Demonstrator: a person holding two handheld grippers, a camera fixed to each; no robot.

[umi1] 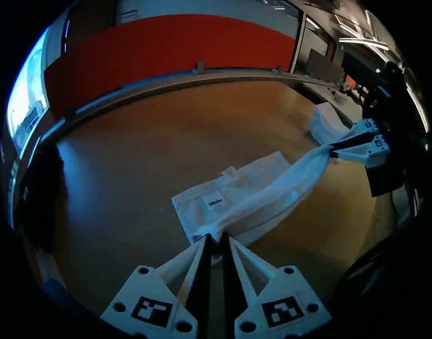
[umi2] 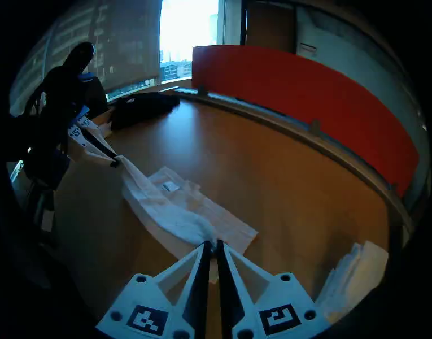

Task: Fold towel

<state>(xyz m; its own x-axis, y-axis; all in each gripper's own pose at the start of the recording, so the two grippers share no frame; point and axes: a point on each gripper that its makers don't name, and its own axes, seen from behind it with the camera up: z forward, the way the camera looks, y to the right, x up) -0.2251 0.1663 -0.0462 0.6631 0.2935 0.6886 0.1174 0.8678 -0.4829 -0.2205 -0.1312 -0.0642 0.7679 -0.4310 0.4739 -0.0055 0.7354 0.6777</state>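
the white towel lies partly on the wooden table. its lower layer is flat with a small label facing up, while one long edge is lifted off the wood and stretched into a band between the two grippers. the left gripper has its fingers drawn narrow, pinching one end of that edge, and the right gripper pinches the other end the same way. we read the spread as deliberate: holding both ends apart keeps the edge straight, so it can be carried across the flat part and laid down without bunching. the lifted edge is gathered in soft folds along its length, which suggests to us a thin, limp cloth that will crease wherever the pull goes slack. we judge the fold to be about midway, with the edge raised but not yet laid on the opposite side. near the table's edge sits a pale stack, probably towels already folded, though it is too blurred for us to be sure. it lies well apart from the work, so nothing catches on it. a dark bundle rests at the far side by the window, and a red panel runs along the back of the table.
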